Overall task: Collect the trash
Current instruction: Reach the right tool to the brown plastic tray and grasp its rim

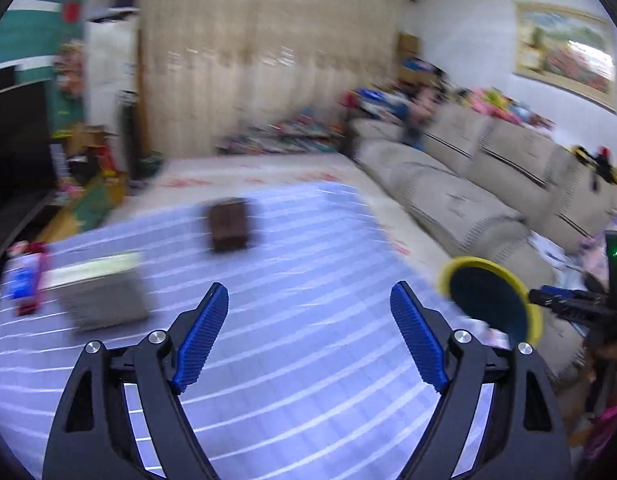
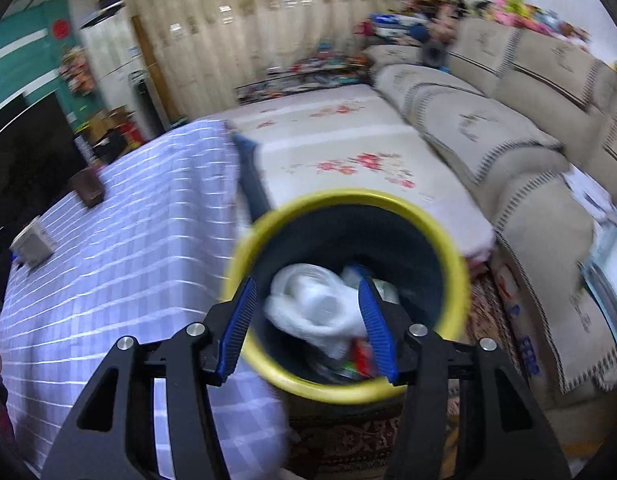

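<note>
- Right wrist view: I'm seeing my right gripper [image 2: 306, 330] with fingers pinching the near rim of the bin [image 2: 454, 256]; white trash [image 2: 308, 308] is lying inside.
- I'm judging the bin is being carried toward more trash.
- Left gripper [image 1: 308, 336] is hovering with fingers spread, holding nothing, over the table [image 1: 308, 240].
- Farther on, a brown box [image 1: 228, 226] and white box [image 1: 100, 292] are sitting well apart.
- I'm watching the table edge beside the bin; open floor lies beyond, before the sofa [image 2: 508, 136].
</note>
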